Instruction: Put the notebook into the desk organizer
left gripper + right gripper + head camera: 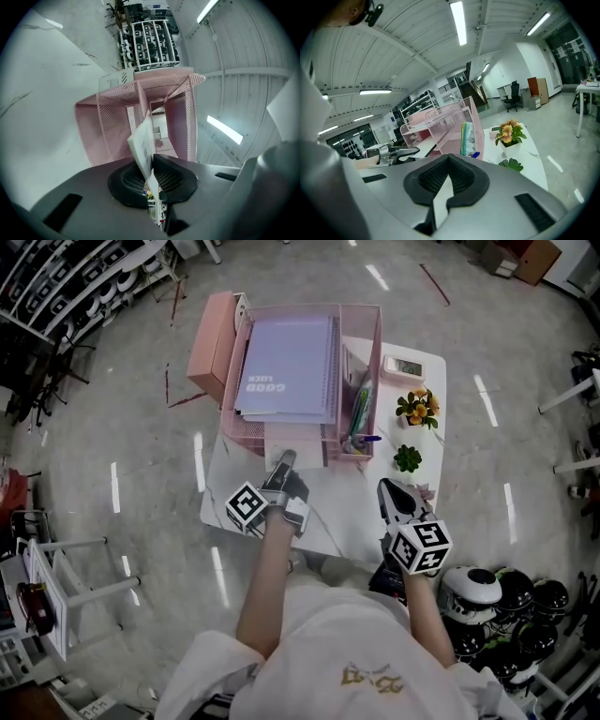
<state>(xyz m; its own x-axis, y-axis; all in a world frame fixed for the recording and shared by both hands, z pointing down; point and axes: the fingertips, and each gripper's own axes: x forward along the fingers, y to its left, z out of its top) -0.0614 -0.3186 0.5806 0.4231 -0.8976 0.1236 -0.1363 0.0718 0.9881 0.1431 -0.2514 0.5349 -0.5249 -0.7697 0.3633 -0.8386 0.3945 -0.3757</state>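
A pink mesh desk organizer (371, 326) stands at the far side of a white table (349, 514). A purple spiral notebook (291, 367) lies flat on its top tray. My left gripper (284, 463) reaches to the organizer's front and is shut on a thin white notebook (298, 448) at the lower shelf. In the left gripper view that notebook (142, 140) stands edge-on between the pads of the left gripper (151, 161), pointing into the organizer (112, 126). My right gripper (394, 491) hovers shut and empty over the table's near right; its own view shows the right gripper (449, 159) with nothing held.
The organizer's right compartment holds pens and a green packet (359, 413). A small clock (406, 366), a potted orange flower (417, 407) and a little green plant (407, 458) sit on the table's right. A pink box (211, 348) stands left of the organizer. Helmets (497, 601) lie on the floor.
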